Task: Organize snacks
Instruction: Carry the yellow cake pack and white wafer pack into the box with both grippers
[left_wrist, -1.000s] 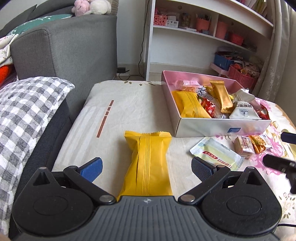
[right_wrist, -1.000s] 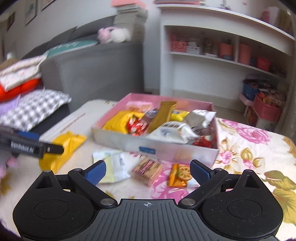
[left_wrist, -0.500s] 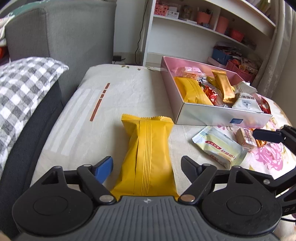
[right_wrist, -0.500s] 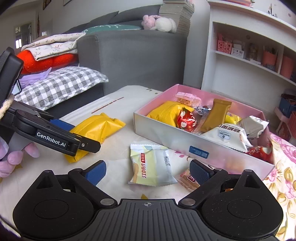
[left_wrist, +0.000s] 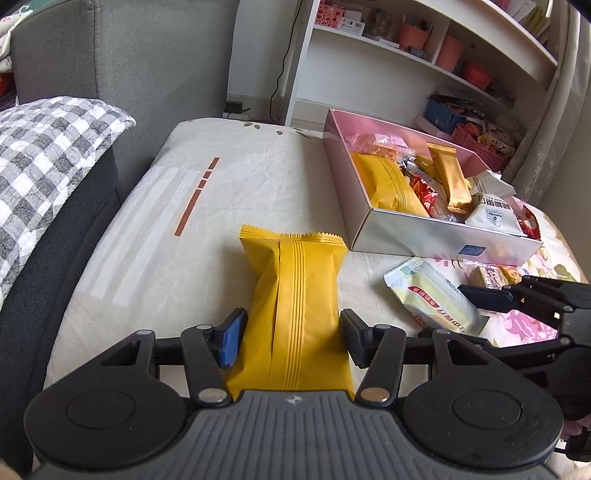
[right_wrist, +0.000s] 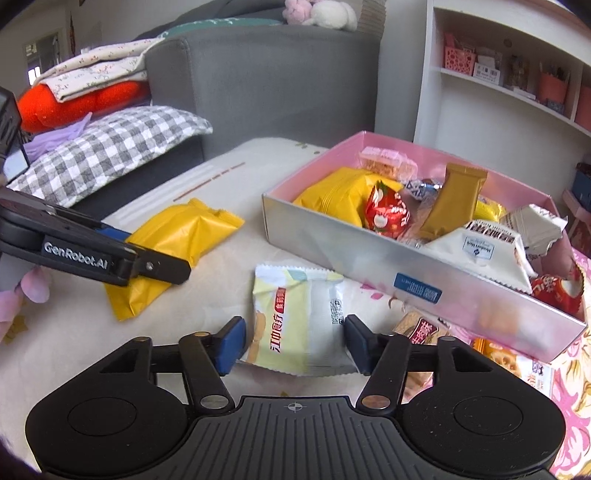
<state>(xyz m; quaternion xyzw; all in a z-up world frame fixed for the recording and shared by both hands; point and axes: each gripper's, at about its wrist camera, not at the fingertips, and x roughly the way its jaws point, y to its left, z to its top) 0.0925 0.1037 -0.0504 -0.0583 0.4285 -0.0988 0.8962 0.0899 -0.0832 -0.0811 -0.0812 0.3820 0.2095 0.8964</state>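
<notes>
2 grippers, 2 snack packets on the bed cover, each bracketed by blue pads.

Left gripper (left_wrist: 291, 338) has its jaws narrowed against the yellow packet (left_wrist: 295, 306), pads touching both sides. Right gripper (right_wrist: 293, 345) straddles the pale green-and-white packet (right_wrist: 295, 317), jaws just beside its edges, contact unclear. At 2 o'clock, the pink box (right_wrist: 373, 254) holds more snacks.

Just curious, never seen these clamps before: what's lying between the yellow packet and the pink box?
Only bare cloth separates the yellow packet from the pink box, as the left wrist view shows.
</notes>
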